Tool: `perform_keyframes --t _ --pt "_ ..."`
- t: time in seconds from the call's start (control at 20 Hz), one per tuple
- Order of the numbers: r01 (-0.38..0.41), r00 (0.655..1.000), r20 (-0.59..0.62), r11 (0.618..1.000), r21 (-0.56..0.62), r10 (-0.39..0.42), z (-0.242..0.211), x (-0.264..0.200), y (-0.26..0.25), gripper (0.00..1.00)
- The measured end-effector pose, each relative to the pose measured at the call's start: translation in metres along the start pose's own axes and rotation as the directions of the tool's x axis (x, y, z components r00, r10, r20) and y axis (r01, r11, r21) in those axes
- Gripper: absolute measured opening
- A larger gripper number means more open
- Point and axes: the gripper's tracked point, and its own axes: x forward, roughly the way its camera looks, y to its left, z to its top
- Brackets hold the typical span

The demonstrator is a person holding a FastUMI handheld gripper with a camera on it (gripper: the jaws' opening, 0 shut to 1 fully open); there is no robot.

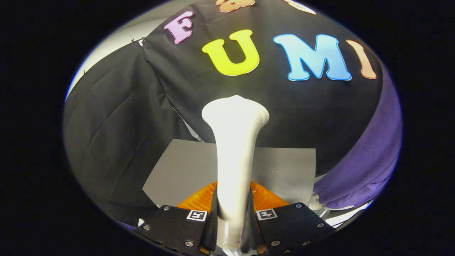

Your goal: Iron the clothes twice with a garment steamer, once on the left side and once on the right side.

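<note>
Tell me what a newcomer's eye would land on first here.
First the white garment steamer, standing up between the fingers of the tool, which is shut on its handle, its flared head pointing at the black booth wall beyond. Next the purple garment, hanging off to the right of the steamer. A grey sheet lies just ahead of the fingers, behind the handle.

Nothing readable here really, just two little black-and-white square marker tags [196,215] on the gripper's [233,209] black finger blocks, which are clamped on the white steamer [233,142], no words or numbers.
</note>
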Motion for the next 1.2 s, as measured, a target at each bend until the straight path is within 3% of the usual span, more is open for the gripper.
perform_keyframes --t 0.75,1.2 --pt "0.014 0.978 0.208 1.000 -0.015 -0.011 -0.100 -0.188 0.013 0.36" --pt "0.034 0.966 0.259 0.999 -0.022 -0.027 -0.157 -0.246 0.020 0.36"
